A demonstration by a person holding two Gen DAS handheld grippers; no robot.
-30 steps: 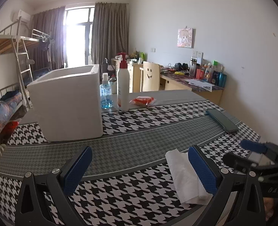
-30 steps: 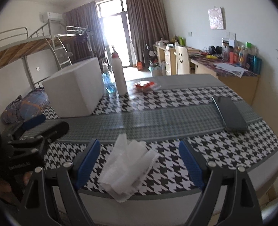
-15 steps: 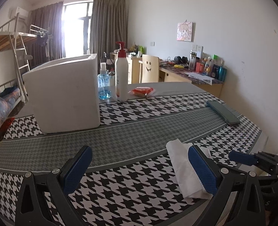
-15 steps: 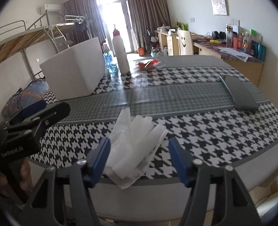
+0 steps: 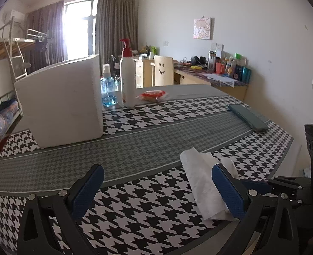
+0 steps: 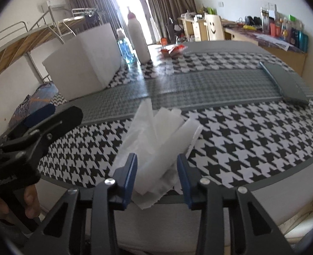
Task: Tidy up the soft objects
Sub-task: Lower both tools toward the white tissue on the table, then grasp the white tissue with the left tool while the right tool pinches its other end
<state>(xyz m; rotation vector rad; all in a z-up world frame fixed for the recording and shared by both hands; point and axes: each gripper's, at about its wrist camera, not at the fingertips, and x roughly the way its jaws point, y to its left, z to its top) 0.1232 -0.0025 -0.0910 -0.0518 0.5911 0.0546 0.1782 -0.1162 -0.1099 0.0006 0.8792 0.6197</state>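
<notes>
Right wrist: right hand-held gripper [image 6: 157, 177] half-closed around tissue [image 6: 156, 140], long axis pointing away.

Daylight flares from the window [image 5: 80, 36]; fisheye edges bend, right view blurred.

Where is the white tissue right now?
The white tissue lies at the near edge of the houndstooth table, its near end between the right gripper fingers; in the left wrist view it lies right of centre.
</notes>
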